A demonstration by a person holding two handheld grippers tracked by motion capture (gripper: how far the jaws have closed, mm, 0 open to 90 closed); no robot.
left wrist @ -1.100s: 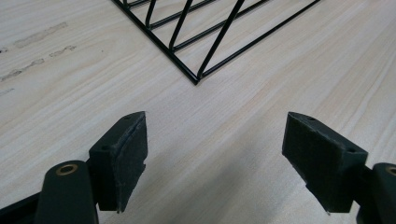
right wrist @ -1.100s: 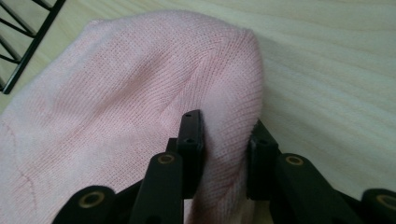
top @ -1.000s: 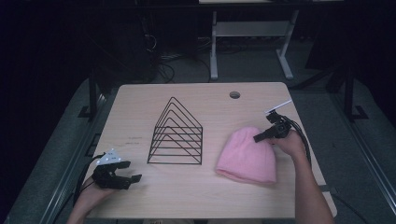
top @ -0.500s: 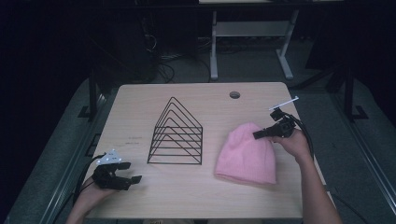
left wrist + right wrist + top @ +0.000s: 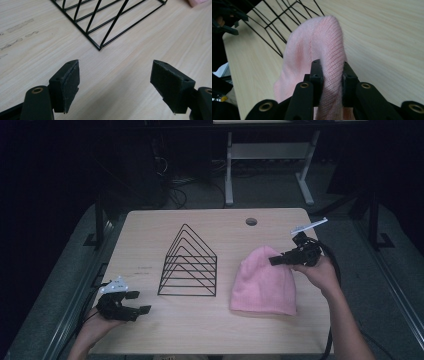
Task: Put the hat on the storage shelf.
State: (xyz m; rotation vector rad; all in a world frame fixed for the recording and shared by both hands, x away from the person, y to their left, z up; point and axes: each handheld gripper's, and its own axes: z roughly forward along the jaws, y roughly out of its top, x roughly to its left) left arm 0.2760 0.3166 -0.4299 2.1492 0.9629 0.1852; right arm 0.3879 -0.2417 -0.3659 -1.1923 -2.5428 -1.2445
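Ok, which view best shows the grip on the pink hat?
The right gripper view: the right gripper pinches a fold of the pink hat between its jaws. The high view shows the hat whole; the left gripper view only catches an edge.

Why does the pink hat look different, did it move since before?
Yes. The right gripper pinches the pink hat at its top, and that top has lifted and shifted slightly toward the wire rack. The hat's wide bottom edge stays put on the table.

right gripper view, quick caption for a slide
Right gripper pinching a fold of pink beanie above the table, wire rack behind.
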